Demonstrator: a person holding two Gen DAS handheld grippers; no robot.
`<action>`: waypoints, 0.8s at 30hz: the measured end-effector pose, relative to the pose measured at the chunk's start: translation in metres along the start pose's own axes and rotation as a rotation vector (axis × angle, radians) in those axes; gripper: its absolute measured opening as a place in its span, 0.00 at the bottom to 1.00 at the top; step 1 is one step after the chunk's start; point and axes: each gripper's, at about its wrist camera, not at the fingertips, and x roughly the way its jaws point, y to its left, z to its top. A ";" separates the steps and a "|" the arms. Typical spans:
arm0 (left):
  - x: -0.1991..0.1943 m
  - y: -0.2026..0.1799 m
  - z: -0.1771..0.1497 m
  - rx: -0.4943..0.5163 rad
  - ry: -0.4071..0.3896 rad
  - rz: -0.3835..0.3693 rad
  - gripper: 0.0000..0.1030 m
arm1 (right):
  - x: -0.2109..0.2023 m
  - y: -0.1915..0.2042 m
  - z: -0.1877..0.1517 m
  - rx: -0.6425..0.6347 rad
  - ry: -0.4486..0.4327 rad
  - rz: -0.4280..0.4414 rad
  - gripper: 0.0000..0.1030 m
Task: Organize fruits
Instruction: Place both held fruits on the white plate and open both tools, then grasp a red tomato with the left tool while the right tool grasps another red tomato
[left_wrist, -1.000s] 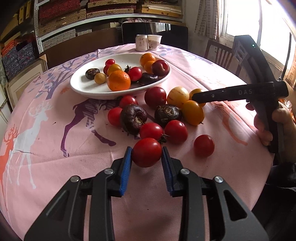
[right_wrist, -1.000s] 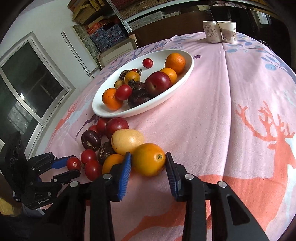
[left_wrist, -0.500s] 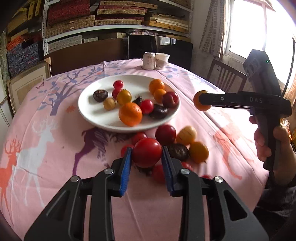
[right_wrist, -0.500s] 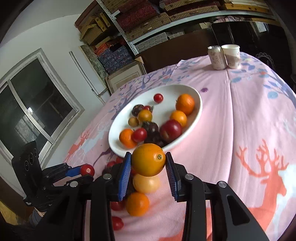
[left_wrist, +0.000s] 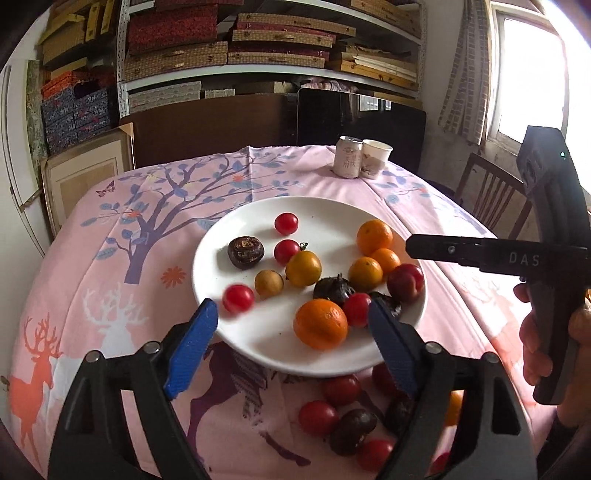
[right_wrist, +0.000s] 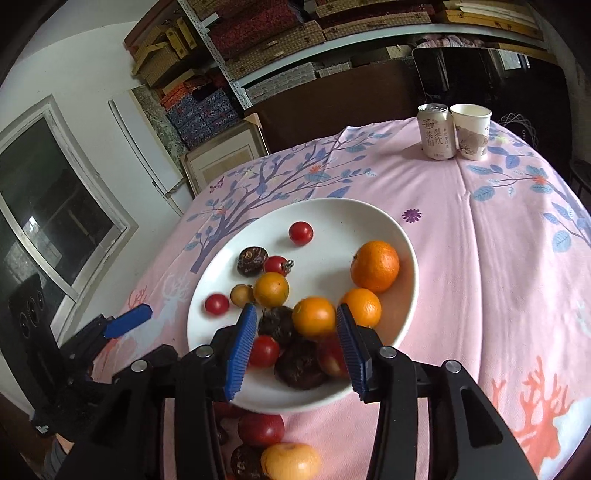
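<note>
1. The left gripper (left_wrist: 291, 328) hangs over the near rim of the white plate (left_wrist: 258, 343), jaws opening and nothing between them; a blurred red tomato (left_wrist: 238, 298) drops onto the plate's left side.
2. The right gripper (right_wrist: 293, 341) is opening too; its orange (right_wrist: 314, 316) sits loose between the jaws above the plate.
3. Let both fruits settle before lifting away, so neither bounces over the rim onto the tabletop (left_wrist: 110, 258).

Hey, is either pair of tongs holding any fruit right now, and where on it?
Nothing is held. The left tongs are opening, empty, over the plate. The right tongs are opening; the orange fruit between them looks released.
</note>
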 end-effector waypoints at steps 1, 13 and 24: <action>-0.010 -0.002 -0.007 0.008 -0.006 -0.011 0.79 | -0.009 0.003 -0.010 -0.023 -0.009 -0.007 0.46; -0.048 -0.030 -0.114 0.139 0.095 0.039 0.82 | -0.039 0.067 -0.155 -0.350 0.198 0.065 0.59; -0.029 -0.058 -0.108 0.221 0.143 0.072 0.84 | -0.045 0.052 -0.150 -0.302 0.112 0.045 0.30</action>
